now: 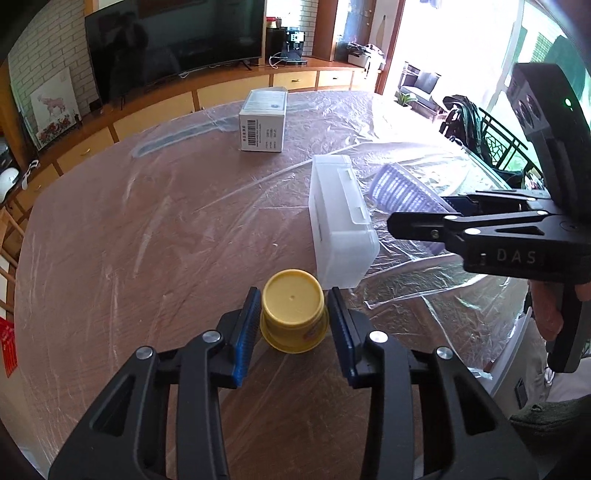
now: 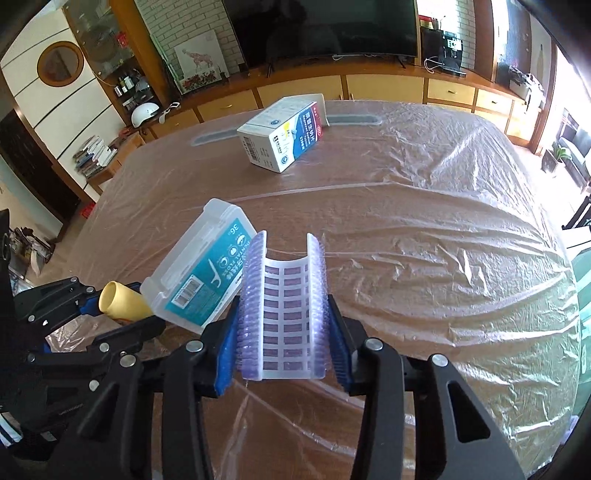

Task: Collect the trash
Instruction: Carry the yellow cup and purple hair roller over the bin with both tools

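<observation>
A small yellow cup [image 1: 291, 302] stands upside down on the plastic-covered table [image 1: 147, 229], between the blue pads of my left gripper [image 1: 294, 292], which is shut on it. The right wrist view shows that same cup [image 2: 123, 299] in the left gripper [image 2: 144, 306] at the lower left. My right gripper [image 2: 283, 306] is shut on a purple-and-white ribbed plastic tray [image 2: 284, 314], squeezed into a U shape. In the left wrist view this tray [image 1: 395, 184] pokes out past the right gripper [image 1: 417, 212].
A clear dental-floss box [image 2: 199, 266] lies between the two grippers, seen from its blank side [image 1: 340, 221]. A white carton [image 2: 284, 133] lies further back. Wrinkled plastic sheet [image 2: 443, 229] covers the table; a TV [image 1: 173, 33] and cabinets stand behind.
</observation>
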A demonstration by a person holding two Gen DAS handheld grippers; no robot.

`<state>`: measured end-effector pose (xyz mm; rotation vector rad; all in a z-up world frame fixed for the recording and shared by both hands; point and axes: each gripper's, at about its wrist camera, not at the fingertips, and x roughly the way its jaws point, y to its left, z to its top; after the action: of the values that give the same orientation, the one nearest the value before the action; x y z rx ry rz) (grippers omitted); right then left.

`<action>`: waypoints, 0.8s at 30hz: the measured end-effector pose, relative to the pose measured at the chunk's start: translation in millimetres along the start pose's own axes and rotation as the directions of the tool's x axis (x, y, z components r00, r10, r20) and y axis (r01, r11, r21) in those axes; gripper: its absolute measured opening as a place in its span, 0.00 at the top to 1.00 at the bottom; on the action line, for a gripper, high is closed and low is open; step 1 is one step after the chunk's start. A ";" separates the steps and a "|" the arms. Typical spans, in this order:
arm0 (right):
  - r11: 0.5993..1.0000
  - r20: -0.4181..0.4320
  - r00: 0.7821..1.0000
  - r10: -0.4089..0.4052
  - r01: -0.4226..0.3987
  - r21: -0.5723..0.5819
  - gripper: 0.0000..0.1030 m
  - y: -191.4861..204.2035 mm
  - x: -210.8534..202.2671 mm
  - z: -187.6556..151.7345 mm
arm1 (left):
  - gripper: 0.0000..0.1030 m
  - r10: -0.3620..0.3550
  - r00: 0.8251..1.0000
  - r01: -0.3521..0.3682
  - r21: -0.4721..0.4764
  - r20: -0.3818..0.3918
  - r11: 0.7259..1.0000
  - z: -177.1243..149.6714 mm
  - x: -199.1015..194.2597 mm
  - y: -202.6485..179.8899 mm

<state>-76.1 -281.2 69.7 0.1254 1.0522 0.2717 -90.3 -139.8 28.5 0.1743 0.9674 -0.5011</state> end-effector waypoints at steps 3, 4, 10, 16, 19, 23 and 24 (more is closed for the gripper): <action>1.000 0.002 1.000 0.015 -0.015 0.013 0.60 -0.3 -8.2 -3.9 | 0.62 -0.002 1.000 0.002 -0.029 0.004 1.000 -2.4 -4.9 4.1; 1.000 0.003 1.000 0.020 -0.020 0.013 0.60 0.6 -11.6 -5.9 | 0.62 -0.002 1.000 0.002 -0.037 0.005 0.999 -3.3 -6.4 5.4; 0.999 -0.003 0.999 0.032 -0.032 -0.008 0.60 5.2 -24.1 -18.4 | 0.62 0.012 1.000 -0.011 -0.062 0.001 0.998 -11.1 -12.8 10.3; 0.998 -0.016 0.999 0.046 -0.047 -0.046 0.60 14.9 -34.5 -31.6 | 0.62 0.020 1.000 -0.021 -0.081 -0.008 0.996 -18.8 -19.1 10.9; 0.996 -0.022 0.998 0.056 -0.058 -0.064 0.60 18.6 -40.1 -37.6 | 0.62 0.022 1.000 -0.023 -0.083 -0.010 0.996 -23.6 -22.7 8.5; 0.993 -0.028 0.997 0.071 -0.074 -0.093 0.60 26.4 -46.7 -44.6 | 0.62 0.021 1.000 -0.022 -0.081 -0.010 0.996 -28.3 -27.4 4.7; 0.992 -0.029 0.997 0.078 -0.080 -0.098 0.60 27.4 -48.5 -46.1 | 0.62 0.021 1.000 -0.022 -0.080 -0.011 0.997 -29.3 -28.6 3.5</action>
<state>-143.2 -269.8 94.0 0.0744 1.0583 0.3973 -123.7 -116.8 35.3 0.1150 0.9925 -0.4414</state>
